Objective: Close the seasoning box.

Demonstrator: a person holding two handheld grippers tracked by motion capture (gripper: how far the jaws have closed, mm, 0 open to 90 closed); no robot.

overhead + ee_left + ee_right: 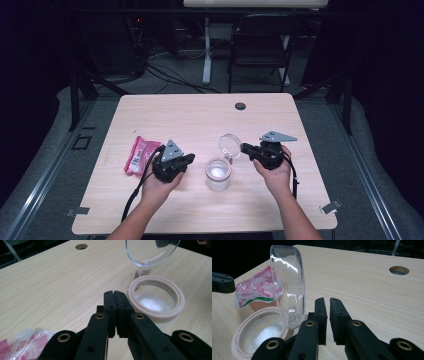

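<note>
Open jar (218, 174) between two claws
Left claw (115, 293) clenched empty; right claw (328, 301) slightly parted, empty, beside the raised lid (288, 285).

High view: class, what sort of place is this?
Probably a lab or recording studio, not a home: black curtains around a lone wooden table, cables on the floor, and a folding chair.

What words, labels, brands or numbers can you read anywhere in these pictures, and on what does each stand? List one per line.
Pink and white packet: red print on its wrapper, too blurred to read in any of the three pictures.
Clear jar and its open lid: no text.
Table: no text.
Nothing else readable.
</note>
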